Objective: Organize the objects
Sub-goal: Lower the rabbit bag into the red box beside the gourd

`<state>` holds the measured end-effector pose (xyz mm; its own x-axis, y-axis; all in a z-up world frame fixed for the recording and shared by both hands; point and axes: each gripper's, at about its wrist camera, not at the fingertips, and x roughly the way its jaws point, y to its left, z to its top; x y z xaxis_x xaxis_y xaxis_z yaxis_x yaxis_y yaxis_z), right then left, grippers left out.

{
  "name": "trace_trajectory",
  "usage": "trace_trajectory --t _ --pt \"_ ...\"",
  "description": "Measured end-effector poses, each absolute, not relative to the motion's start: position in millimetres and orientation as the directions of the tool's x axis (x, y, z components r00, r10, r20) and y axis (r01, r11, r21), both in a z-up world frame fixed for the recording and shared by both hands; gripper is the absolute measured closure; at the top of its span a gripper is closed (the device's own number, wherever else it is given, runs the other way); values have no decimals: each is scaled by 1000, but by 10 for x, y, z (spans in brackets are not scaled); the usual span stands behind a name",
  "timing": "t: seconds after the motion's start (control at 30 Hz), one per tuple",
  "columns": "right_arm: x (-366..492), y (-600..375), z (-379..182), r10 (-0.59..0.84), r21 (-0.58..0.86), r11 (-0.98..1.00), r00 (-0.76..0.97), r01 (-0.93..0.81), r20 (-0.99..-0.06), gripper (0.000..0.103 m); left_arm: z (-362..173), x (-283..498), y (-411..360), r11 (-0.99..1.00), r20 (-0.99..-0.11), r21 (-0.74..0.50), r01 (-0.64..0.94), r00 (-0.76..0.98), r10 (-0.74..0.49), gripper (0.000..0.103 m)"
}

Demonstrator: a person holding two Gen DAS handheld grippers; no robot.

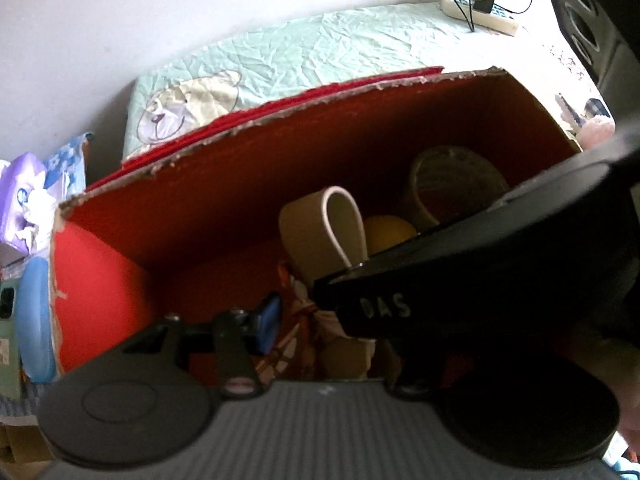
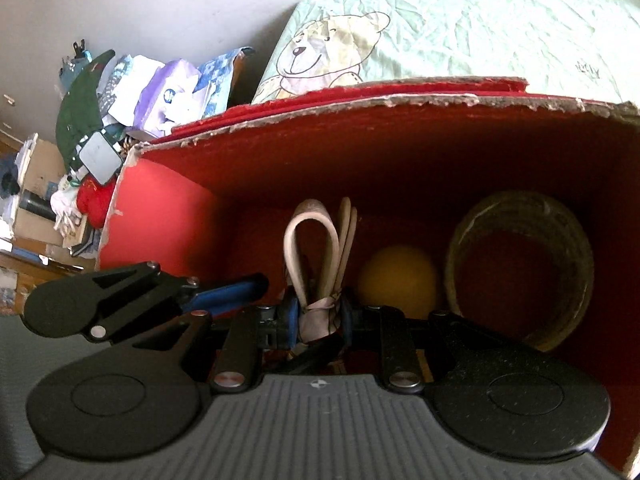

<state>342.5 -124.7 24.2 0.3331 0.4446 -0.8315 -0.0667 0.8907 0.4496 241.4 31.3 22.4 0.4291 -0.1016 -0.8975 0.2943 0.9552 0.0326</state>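
A red cardboard box [image 2: 360, 148] with a torn rim stands open below both grippers. Inside it are a looped beige strap bundle [image 2: 316, 256] tied with patterned cloth, a yellow ball [image 2: 398, 282] and a coil of pale cord [image 2: 520, 264]. My right gripper [image 2: 317, 320] is shut on the bundle at its tied end. My left gripper [image 1: 316, 320] reaches into the box beside it, one blue pad [image 1: 268, 320] left of the cloth [image 1: 298, 320]; its jaws stand apart. The right gripper's black body [image 1: 480, 272] hides its other finger. The strap loop [image 1: 324, 224], ball [image 1: 386, 232] and coil [image 1: 452, 184] lie beyond.
A pale green pillow with a bear print [image 2: 460, 32] lies behind the box. A heap of bags, clothes and boxes [image 2: 100, 120] sits to the left. A power strip with cables [image 1: 480, 12] and a dark speaker [image 1: 580, 20] are at the back right.
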Motion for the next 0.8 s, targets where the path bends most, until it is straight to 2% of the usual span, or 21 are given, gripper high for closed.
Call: trace_trajectory --t 0.23,0.53,0.8 --pt "3453 -1239 209 444 451 891 323 -58 -836 82 205 2417 314 960 -902 43 278 425 -83 41" --pt "3444 -1230 212 444 454 890 336 -52 -831 82 197 2432 293 962 -901 69 264 430 -54 34" --pt "3393 -1198 250 416 418 905 369 -78 -832 81 204 2434 335 964 -897 44 262 436 -77 31"
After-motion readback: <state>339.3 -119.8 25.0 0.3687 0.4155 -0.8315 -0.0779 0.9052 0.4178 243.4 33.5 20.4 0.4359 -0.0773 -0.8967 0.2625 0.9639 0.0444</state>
